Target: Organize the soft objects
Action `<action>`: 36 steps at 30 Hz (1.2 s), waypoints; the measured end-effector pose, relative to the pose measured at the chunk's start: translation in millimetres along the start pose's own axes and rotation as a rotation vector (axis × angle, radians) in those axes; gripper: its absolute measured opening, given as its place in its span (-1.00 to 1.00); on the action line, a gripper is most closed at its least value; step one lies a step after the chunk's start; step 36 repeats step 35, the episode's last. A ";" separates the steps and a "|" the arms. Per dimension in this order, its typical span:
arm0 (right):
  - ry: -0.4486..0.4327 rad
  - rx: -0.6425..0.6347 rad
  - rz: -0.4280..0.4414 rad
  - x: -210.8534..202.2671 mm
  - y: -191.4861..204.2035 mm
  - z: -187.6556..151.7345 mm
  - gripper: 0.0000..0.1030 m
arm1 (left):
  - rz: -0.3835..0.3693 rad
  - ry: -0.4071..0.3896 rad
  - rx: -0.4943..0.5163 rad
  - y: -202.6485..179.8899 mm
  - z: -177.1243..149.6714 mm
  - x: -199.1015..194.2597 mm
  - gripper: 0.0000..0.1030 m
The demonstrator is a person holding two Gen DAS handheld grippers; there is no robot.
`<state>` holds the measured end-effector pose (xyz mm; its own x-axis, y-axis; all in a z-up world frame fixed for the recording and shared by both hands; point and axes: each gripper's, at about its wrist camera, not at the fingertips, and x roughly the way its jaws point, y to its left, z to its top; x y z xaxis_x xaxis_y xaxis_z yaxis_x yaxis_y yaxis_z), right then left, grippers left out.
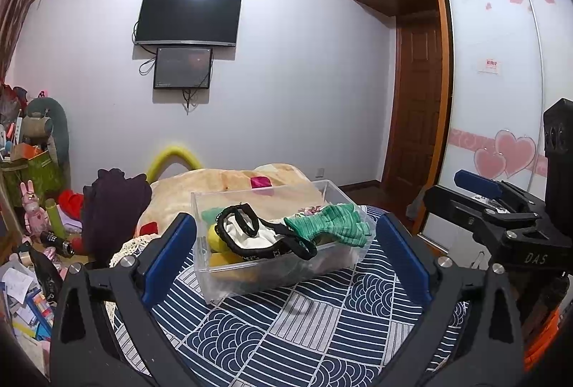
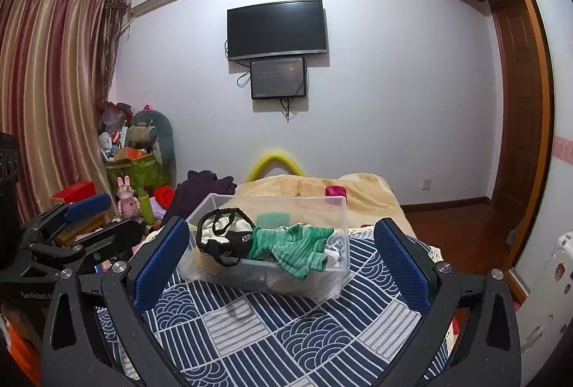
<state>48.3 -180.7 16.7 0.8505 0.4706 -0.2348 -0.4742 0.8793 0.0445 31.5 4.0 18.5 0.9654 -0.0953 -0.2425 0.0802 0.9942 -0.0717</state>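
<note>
Bin: clear, centre frame on the quilt, likely the collecting place for soft things.
Glove: green, draped over the bin's right rim.
Band: black, lying across the bin.
Left gripper: jaws wide apart, empty, bin between and beyond them.
Right gripper: likewise spread, holding nothing.

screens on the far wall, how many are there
2. The big TV is mounted on the wall; a smaller screen hangs right below it, its top edge at the TV's bottom edge. Both are dark.
</note>
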 end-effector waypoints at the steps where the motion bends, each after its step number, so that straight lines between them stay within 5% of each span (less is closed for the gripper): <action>1: 0.000 0.000 0.001 0.5 -0.4 -0.4 1.00 | 0.000 0.000 0.001 -0.3 -0.1 0.1 0.98; 36: 0.031 0.006 0.001 6.7 2.0 -4.4 1.00 | -0.007 0.015 -0.006 -0.7 -0.6 0.8 0.99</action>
